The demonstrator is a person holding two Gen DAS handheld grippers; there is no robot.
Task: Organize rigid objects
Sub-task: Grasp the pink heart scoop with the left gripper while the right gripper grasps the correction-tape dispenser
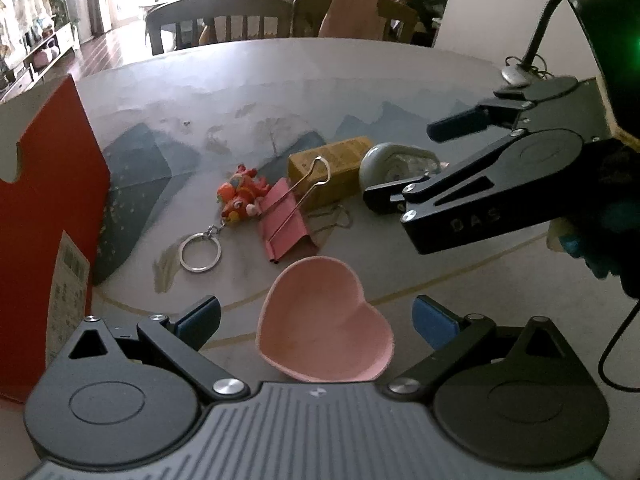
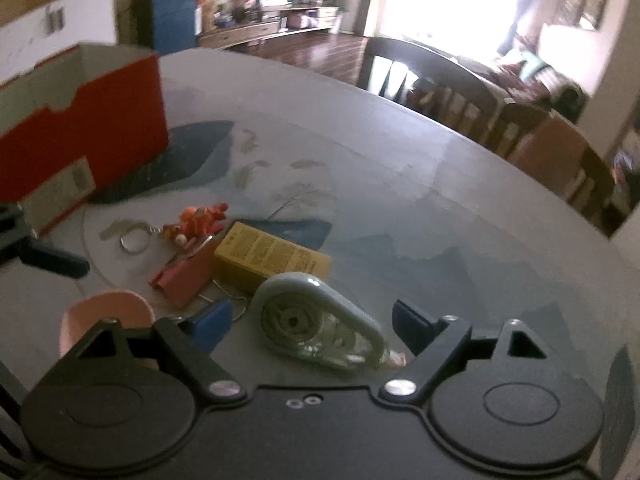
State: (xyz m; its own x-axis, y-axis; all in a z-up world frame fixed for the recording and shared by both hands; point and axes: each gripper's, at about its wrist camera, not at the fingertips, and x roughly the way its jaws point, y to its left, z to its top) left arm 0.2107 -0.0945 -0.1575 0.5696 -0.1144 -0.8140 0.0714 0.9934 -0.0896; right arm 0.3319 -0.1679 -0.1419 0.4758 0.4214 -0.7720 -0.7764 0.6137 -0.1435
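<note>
A pink heart-shaped dish (image 1: 326, 320) lies on the table between the open fingers of my left gripper (image 1: 316, 322). My right gripper (image 2: 312, 326) is open around a grey correction-tape dispenser (image 2: 320, 320), which also shows in the left wrist view (image 1: 394, 166). Behind them lie a pink binder clip (image 1: 286, 220), an orange figurine keychain (image 1: 240, 196) with a metal ring (image 1: 200, 251), and a yellow box (image 1: 332, 166). A red open box (image 1: 48, 208) stands at the left.
A desk lamp base (image 1: 516, 74) and a black cable (image 1: 612, 344) are at the table's right. Wooden chairs (image 1: 224, 24) stand at the far edge. The patterned table mat (image 1: 240, 112) covers the table.
</note>
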